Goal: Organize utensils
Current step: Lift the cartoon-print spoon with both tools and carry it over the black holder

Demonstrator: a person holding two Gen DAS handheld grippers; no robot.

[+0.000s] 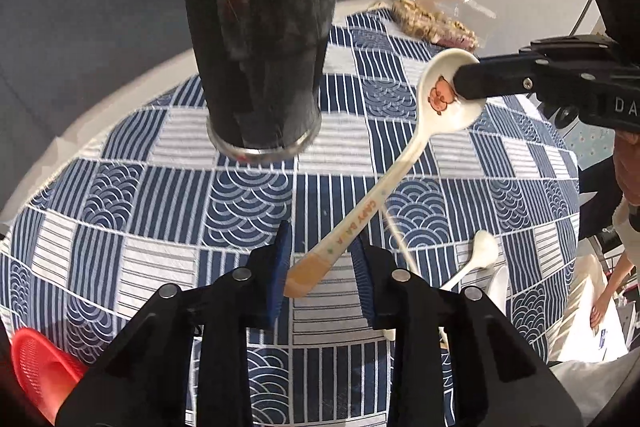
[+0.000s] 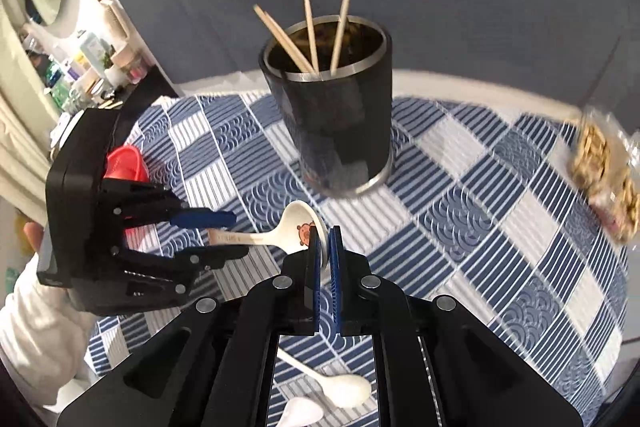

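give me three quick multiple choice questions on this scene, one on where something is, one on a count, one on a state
1. Where does the spoon with the cartoon animal sit?
A. inside the black cup
B. held above the tablecloth by a hand-held gripper
C. flat beside the red strainer

2. How many chopsticks stick out of the black cup?
A. one
B. four
C. nine

3. What state is the left hand-held gripper in?
A. open, fingers either side of the spoon handle
B. shut on a chopstick
C. shut on the cup rim

Answers:
1. B: the right hand-held gripper pinches its bowl while the handle hangs free.
2. B: the right wrist view shows four tips above the rim.
3. A: gaps show between its blue pads and the handle.
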